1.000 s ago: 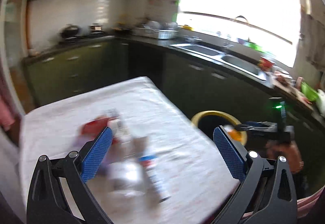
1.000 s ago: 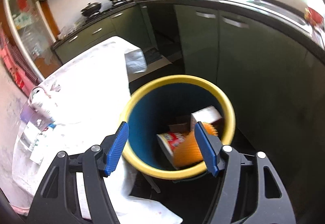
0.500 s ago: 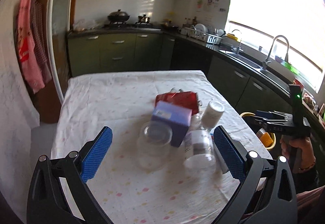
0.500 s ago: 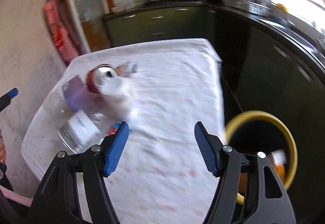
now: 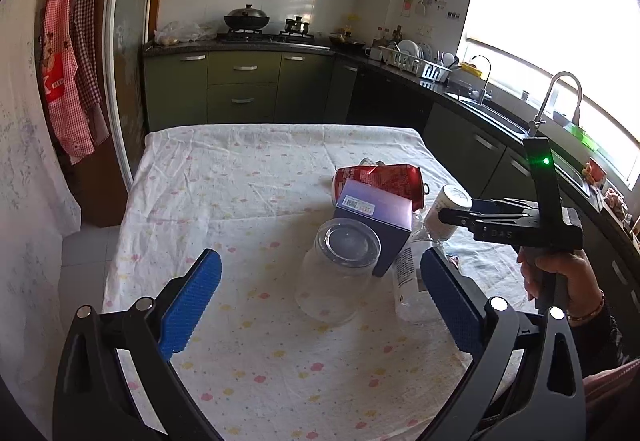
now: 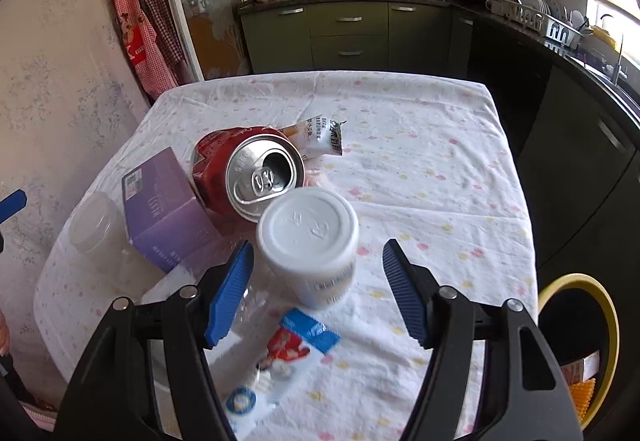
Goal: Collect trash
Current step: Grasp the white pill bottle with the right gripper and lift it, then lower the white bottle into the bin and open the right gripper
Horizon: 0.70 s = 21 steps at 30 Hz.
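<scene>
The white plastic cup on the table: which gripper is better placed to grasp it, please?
Right. The right gripper stands open around the white plastic cup; the left gripper faces the clear plastic jar.

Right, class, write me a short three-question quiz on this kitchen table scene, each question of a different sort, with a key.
1. True or false: the crushed red aluminium drink can stands upright on the white spotted tablecloth.
2. Which thing sits between the right gripper's open jaws? A) the purple cardboard box B) the white plastic cup with a white lid C) the clear plastic tub
3. Fill in: the yellow-rimmed bin stands on the floor beside the ____.

Key
1. False: it lies on its side.
2. B; the pads do not touch it.
3. Table.
</scene>
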Tool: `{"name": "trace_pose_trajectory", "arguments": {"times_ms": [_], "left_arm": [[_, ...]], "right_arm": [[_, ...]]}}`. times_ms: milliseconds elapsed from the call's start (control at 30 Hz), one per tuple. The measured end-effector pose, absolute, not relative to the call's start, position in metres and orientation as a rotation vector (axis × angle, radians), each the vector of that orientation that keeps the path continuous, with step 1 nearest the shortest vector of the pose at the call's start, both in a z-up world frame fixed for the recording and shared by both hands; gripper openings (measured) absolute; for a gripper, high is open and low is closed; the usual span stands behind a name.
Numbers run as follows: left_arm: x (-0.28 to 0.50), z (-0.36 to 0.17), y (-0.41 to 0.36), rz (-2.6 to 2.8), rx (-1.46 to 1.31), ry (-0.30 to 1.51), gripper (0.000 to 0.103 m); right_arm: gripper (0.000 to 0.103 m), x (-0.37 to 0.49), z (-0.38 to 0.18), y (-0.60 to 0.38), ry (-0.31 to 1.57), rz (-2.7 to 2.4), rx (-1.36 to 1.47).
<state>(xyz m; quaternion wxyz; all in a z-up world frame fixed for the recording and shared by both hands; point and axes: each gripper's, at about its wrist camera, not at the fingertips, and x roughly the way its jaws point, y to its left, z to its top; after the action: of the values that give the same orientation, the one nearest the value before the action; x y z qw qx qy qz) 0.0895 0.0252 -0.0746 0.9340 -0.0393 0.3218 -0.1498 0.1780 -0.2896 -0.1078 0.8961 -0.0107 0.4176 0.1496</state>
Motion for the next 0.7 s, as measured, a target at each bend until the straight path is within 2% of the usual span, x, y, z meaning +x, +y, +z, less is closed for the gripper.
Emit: {"name": "trace_pose_trajectory", "arguments": {"times_ms": [133,200,700], "left_arm": [[0.097,-0.079,0.021,-0.314,-0.07,0.672,0.098],[0.1,-0.081,0.019,-0.318,-0.075,0.682,0.098],[0.097,-0.077,-0.005,-0.36,-0.046,0.694,0.098]], "right_arm": [[0.062,0.183,-0.11,-0.29,0.859,0.303,-0.021],[0.045,0.185,-0.111,-0.292,0.869,0.301,-0.018],[0.045,0.133,-0.063,-0.34,0.746,0.282,0.066]]}}
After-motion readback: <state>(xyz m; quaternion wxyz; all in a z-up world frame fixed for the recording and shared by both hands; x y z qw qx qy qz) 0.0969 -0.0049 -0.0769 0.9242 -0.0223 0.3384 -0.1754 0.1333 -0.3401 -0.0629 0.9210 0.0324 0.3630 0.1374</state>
